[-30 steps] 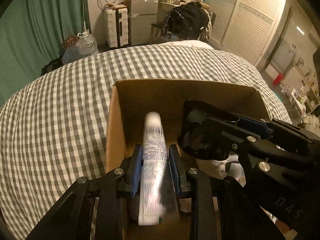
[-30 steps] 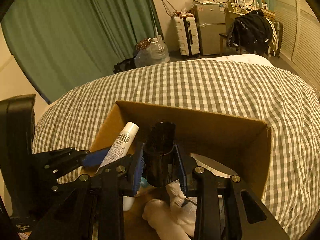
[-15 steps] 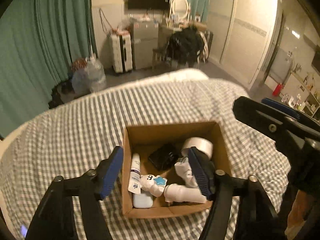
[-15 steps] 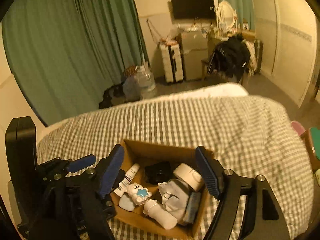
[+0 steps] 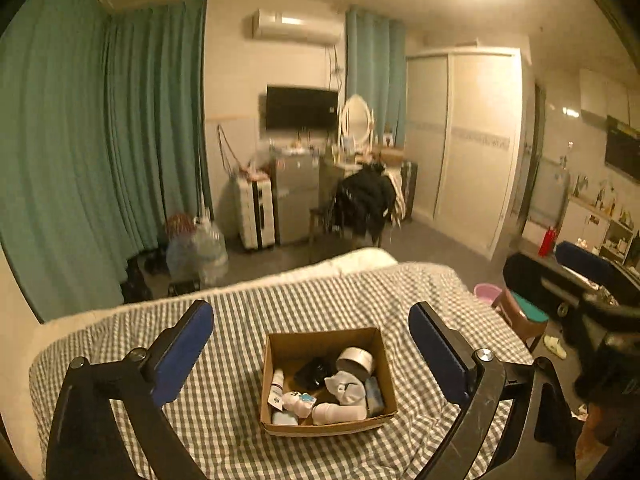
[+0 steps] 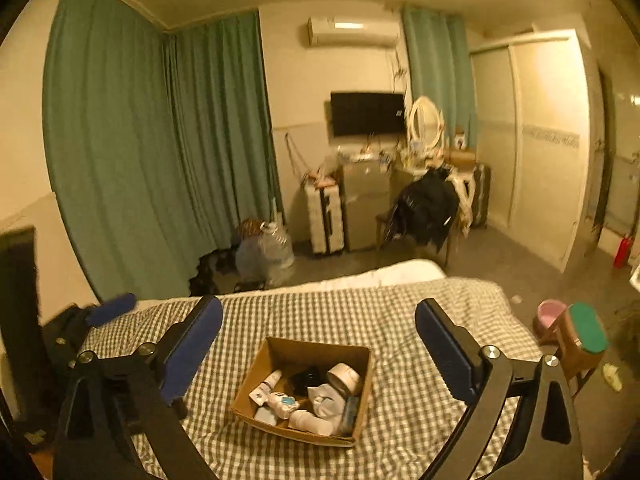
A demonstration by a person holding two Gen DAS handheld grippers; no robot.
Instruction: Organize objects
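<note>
Left gripper (image 5: 310,354): jaws are standing wide apart, holding nothing, hanging well above the bed with the box showing between the blue pads.
Right gripper (image 6: 318,354): jaws are likewise spreading wide, gripping nothing, high over the bed; its black frame is also showing at the right edge of the left view.
Cardboard box (image 5: 280,372): sitting open-topped on the checked bedspread (image 5: 224,408), near the middle of the bed, with bare cloth lying on all four sides of it.
Box contents: a white tube (image 5: 276,388) is lying along the left wall; a black case (image 5: 314,370) is sitting toward the back; a round roll of tape (image 5: 355,360) is leaning in the back right corner; a white sock (image 5: 344,388) is bunching at the right; a white bottle (image 5: 340,413) is lying along the front wall; a small white toy with a blue star (image 5: 298,399) is resting in the middle.
Box edges: all four walls are standing upright, and the things inside are staying below or about level with the rim.
Bed edges: the far edge is ending in a white mattress border (image 5: 352,258); the right edge is dropping toward a pink basin (image 5: 487,292) and a green-topped stool (image 5: 524,310) on the floor.
Room around: green curtains (image 5: 100,140) are hanging well behind the bed on the left.
</note>
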